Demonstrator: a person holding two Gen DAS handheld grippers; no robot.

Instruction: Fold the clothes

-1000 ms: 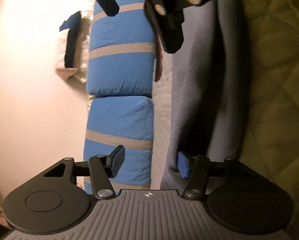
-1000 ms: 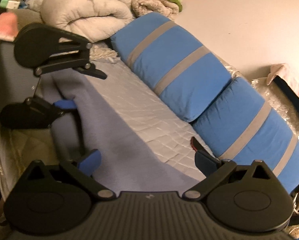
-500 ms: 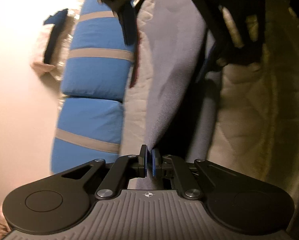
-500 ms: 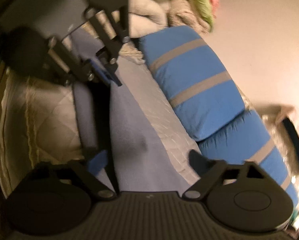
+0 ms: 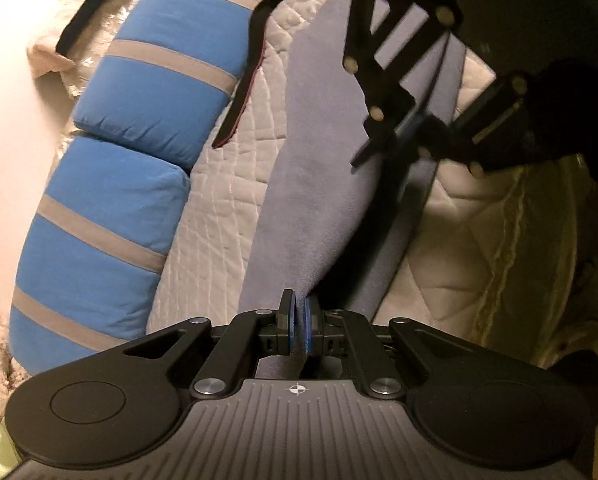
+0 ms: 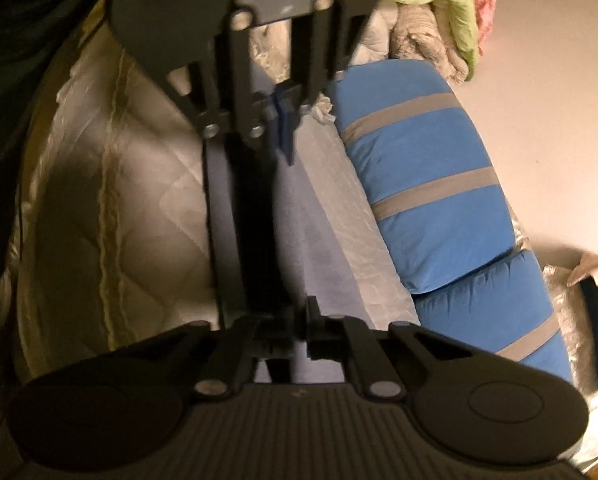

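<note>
Holding: I have both claws pinched on one edge of the garment, and it hangs stretched between them above the bed.
Bed (image 5: 227, 184): white quilted mattress, biggest thing in view; it runs under the whole work area, with the paler quilted side falling away toward me.
Pillows (image 5: 111, 208): two blue pillows with grey stripes, end to end along the far side of the bed against the wall, well apart from the garment.
Laundry pile (image 6: 431, 28): heap of beige, green and pink cloth past the pillows at the bed's end, untouched.
Garment (image 5: 311, 168): grey-lavender fleece-like cloth, a long doubled panel; its upper edge is lifted and the lower part drapes onto the mattress.
Handling: I judge it soft, light and limp with a slightly grippy nap. It should sag wherever unsupported, so taking it at the edge corners, as now, and keeping it taut looks right.
Dark strap (image 5: 243, 76): thin dark strip lying on the bed just beside the pillows; I cannot tell what it belongs to.
Left claw (image 5: 298, 330): clenched on the garment edge, cloth visible between the blue pads.
Right claw (image 6: 289, 330): fingers drawn together on the other end of the same edge; view is dark, but cloth runs into the grip.
</note>
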